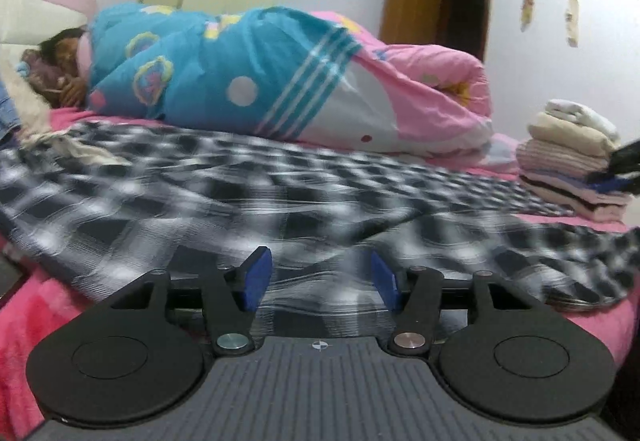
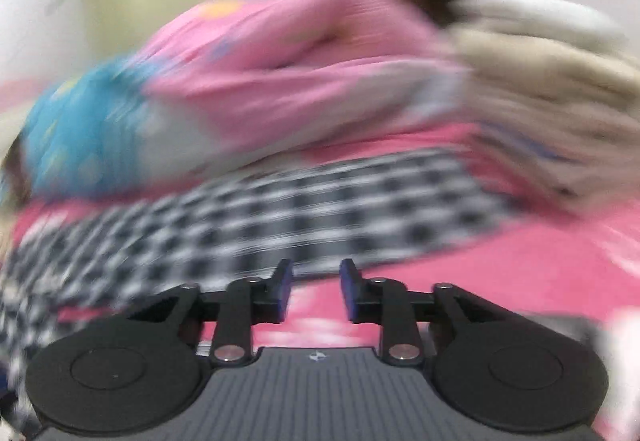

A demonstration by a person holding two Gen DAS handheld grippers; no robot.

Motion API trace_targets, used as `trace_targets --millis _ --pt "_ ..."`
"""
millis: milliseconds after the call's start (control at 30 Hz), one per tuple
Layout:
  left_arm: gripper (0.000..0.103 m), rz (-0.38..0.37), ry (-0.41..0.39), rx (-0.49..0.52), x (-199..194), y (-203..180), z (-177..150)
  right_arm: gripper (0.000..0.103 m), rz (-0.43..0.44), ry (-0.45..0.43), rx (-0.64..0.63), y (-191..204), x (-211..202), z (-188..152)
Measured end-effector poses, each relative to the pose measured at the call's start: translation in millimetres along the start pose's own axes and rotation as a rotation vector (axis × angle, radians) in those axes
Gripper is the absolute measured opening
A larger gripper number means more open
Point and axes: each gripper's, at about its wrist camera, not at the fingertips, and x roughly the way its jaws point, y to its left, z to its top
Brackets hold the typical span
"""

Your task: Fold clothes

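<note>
Right now the black-and-white checked garment point(image 1: 248, 177) lies spread flat across the pink bed sheet point(image 2: 500, 265), in front of a rumpled blue and pink quilt point(image 1: 280, 69). Left gripper point(image 1: 321, 273) sits low over its near edge, jaws spread, nothing pinched. Right gripper point(image 2: 316, 289), blurred, hangs parted over bare sheet, with folded clothes point(image 1: 572, 161) stacked nearby.

Both wrist views skim low and close over the bed point(image 1: 44, 313), sharing the checkered garment point(image 1: 280, 181).
</note>
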Motion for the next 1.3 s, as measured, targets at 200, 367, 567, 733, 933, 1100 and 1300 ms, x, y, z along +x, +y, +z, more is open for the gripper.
trace_targets --millis 200,367,567,733,933,1100,1300 --pt "0.056 -0.073 0.034 0.084 13 -42 10 0.044 -0.047 0.083 0.256 -102 -26 -14" --pt "0.056 -0.127 0.054 0.184 27 -83 17 0.052 0.022 0.115 0.399 -140 -4 -25" --pt "0.056 -0.171 0.089 0.252 39 -114 12 0.058 0.075 0.147 0.39 -147 13 -24" --pt "0.056 -0.221 0.164 0.253 35 -120 6 0.061 0.032 0.096 0.433 -163 -3 -25" --pt "0.056 -0.183 0.277 0.072 12 -84 4 0.061 0.02 0.091 0.481 -172 -19 -31" --pt "0.056 -0.112 0.318 -0.177 -14 -33 3 0.061 0.166 0.065 0.462 -138 -57 -42" --pt "0.055 -0.135 0.308 -0.559 -6 17 -3 0.06 0.122 0.112 0.553 -134 -65 -56"
